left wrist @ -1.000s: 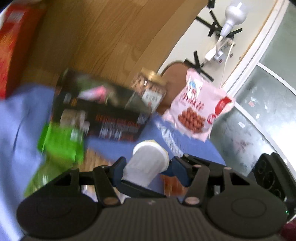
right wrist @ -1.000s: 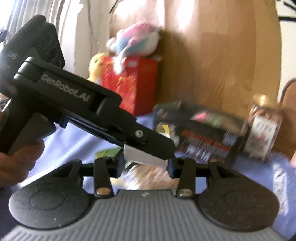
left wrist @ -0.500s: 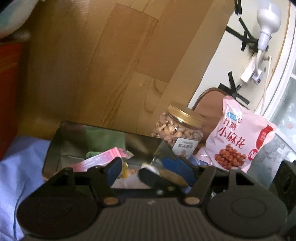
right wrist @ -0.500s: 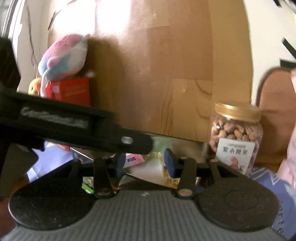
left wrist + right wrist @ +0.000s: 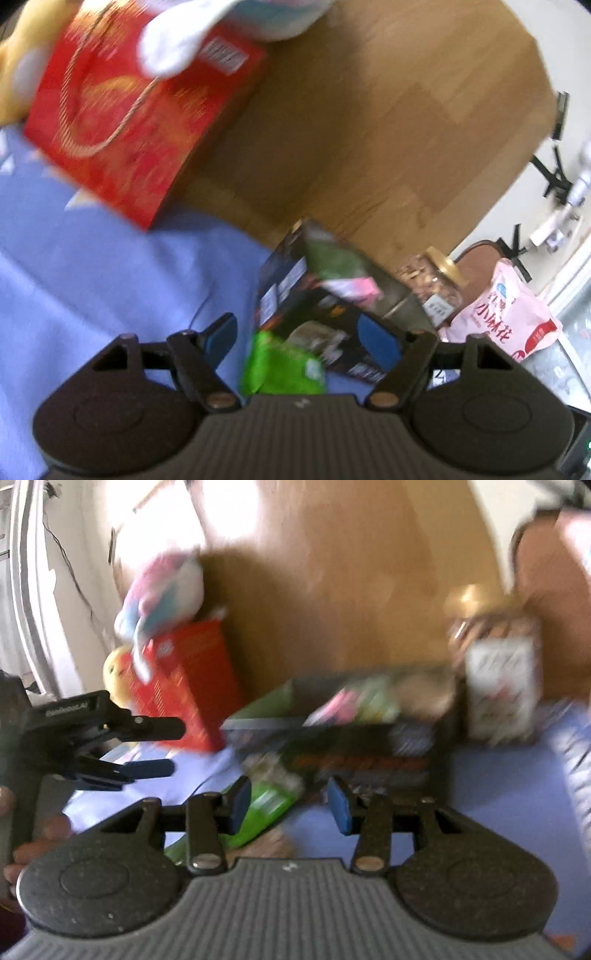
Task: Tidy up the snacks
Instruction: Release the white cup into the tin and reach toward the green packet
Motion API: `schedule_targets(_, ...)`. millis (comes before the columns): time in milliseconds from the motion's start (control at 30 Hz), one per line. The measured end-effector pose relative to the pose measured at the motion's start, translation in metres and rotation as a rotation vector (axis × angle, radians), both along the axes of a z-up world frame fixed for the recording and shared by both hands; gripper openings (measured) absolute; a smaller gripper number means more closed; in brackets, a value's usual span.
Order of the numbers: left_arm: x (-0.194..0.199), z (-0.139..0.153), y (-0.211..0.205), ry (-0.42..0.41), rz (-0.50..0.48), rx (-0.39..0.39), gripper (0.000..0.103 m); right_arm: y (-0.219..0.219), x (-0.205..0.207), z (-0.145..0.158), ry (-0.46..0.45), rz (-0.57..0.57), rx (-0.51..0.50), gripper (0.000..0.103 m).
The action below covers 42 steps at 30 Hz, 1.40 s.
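We judged the sorting partly done: the dark open box (image 5: 295,295) already held several packets, a pink one (image 5: 354,286) and a green one (image 5: 328,262) showing plainly, while blur hid the rest. It stood on the blue cloth (image 5: 110,266), which covered a surface we could not identify, just in front of the wooden board (image 5: 388,129) at the far side. One bright green packet (image 5: 284,365) lay outside the box, on the cloth against its near wall, and we took it for the likeliest piece left to go in. Whether the other snacks were meant for the box, we could not tell.

The left gripper (image 5: 299,339) carried nothing; its fingers (image 5: 221,334) were spreading, and the green packet and the box corner only showed beyond the gap. The right gripper (image 5: 288,805) was likewise unloaded, its fingers (image 5: 240,803) parted about halfway and steady, the green packet (image 5: 266,801) lying past them.

Our count: one dark box, one loose green packet, at least two packets inside, one jar of nuts (image 5: 436,291) with a gold lid just right of the box, one pink bag (image 5: 506,317) farther right, one red carton (image 5: 122,122) at the far left, one soft toy (image 5: 162,594) on top of it and one yellow toy (image 5: 118,672) beside it
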<state>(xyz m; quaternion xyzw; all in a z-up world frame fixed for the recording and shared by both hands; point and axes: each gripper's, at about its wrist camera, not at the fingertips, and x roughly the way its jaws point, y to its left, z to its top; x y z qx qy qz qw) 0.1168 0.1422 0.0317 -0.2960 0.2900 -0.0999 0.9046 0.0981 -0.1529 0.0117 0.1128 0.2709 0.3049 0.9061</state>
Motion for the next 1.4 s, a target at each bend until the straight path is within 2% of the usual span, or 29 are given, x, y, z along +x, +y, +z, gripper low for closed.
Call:
schedule_targets(67,0.002,-0.007,0.000,0.016,-0.006,0.009,0.074,0.006,0.010,-0.006,0.099,0.034,0.061,0.048)
schedule_targets(133,0.007,-0.015,-0.002,0.036,-0.022,0.009,0.074,0.011,0.015,-0.010,0.150,0.039,0.088,0.048)
schedule_targets(267,0.018,-0.033,-0.010,0.094,-0.083,0.003,0.074,0.027,0.019,-0.013,0.166,0.076,0.021,0.049)
schedule_targets(333,0.018,-0.034,-0.012,0.084,-0.103,0.008,0.074,0.035,0.020,-0.017,0.167,0.084,-0.006,0.049)
schedule_targets(400,0.019,-0.039,-0.012,0.084,-0.147,-0.052,0.076,0.039,0.026,-0.021,0.187,0.099,0.029,0.049)
schedule_targets(467,0.016,-0.039,-0.014,0.077,-0.146,-0.054,0.075,0.040,0.032,-0.025,0.207,0.090,0.064,0.054)
schedule_targets(600,0.014,-0.040,-0.013,0.063,-0.146,-0.089,0.071,0.037,0.035,-0.027,0.223,0.080,0.091,0.054)
schedule_targets(667,0.010,-0.036,-0.012,0.031,-0.148,-0.098,0.071,0.035,0.031,-0.024,0.199,0.075,0.099,0.051)
schedule_targets(733,0.004,-0.026,-0.015,-0.015,-0.154,-0.079,0.071,0.032,0.020,-0.018,0.136,0.076,0.097,0.049)
schedule_targets(800,0.001,-0.020,-0.020,-0.043,-0.212,-0.102,0.063,0.032,0.006,-0.009,0.089,0.125,0.118,0.031)
schedule_targets(833,-0.001,-0.019,-0.024,-0.049,-0.262,-0.131,0.062,0.033,-0.001,-0.005,0.082,0.155,0.135,0.025)
schedule_targets(867,-0.005,-0.017,-0.029,-0.055,-0.291,-0.130,0.062,0.035,-0.011,-0.001,0.054,0.157,0.121,0.026)
schedule_targets(933,-0.012,-0.011,-0.045,-0.070,-0.338,-0.067,0.062,0.040,-0.033,0.007,-0.038,0.143,0.023,0.026)
schedule_targets(1000,-0.016,-0.008,-0.054,-0.078,-0.375,-0.042,0.062,0.038,-0.055,0.012,-0.112,0.140,-0.040,0.027)
schedule_targets(1100,-0.019,-0.002,-0.044,-0.094,-0.332,-0.043,0.064,0.027,-0.068,0.012,-0.112,0.123,-0.077,0.027)
schedule_targets(1200,-0.016,-0.005,-0.014,-0.067,-0.236,-0.115,0.065,0.016,-0.065,0.010,-0.071,0.079,-0.091,0.027)
schedule_targets(1300,-0.008,-0.013,0.008,-0.024,-0.172,-0.192,0.065,0.000,-0.051,0.009,-0.011,0.012,-0.043,0.027)
schedule_targets(1400,-0.001,-0.021,0.011,0.006,-0.179,-0.227,0.065,-0.015,-0.037,0.004,0.070,-0.066,0.019,0.033)
